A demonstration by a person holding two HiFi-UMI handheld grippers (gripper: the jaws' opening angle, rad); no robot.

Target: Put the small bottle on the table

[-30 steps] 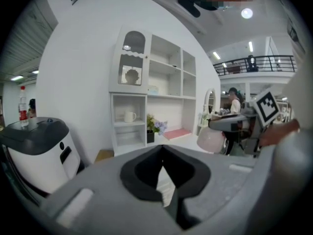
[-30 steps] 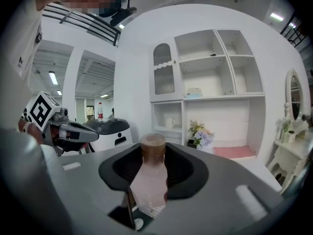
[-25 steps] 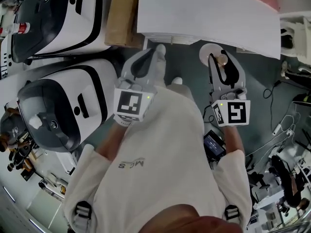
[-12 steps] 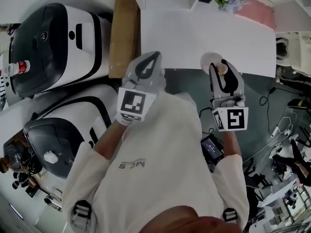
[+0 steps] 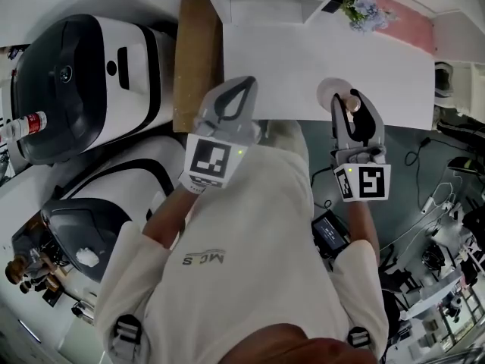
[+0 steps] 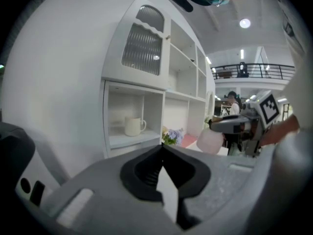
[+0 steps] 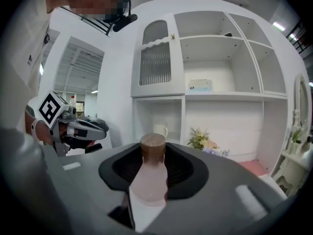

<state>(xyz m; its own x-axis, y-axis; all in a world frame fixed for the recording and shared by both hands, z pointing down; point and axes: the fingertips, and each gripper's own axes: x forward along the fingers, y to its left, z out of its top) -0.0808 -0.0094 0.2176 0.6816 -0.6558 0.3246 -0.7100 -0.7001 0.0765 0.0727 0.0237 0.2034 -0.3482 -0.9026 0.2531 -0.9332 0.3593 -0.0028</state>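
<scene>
Small bottle: gripped by right tongs. Left tongs: closed together, empty. Handling: lower base-flat onto desk, 12 o'clock, before loosening.

The right tongs hide the base of the small bottle.

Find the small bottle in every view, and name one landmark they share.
Head view: small bottle at upper right, in the right gripper.
Left gripper view: right of centre, hanging from the right gripper.
Right gripper view: dead centre, clamped between the jaws.
Shared landmark: the flowers.
</scene>
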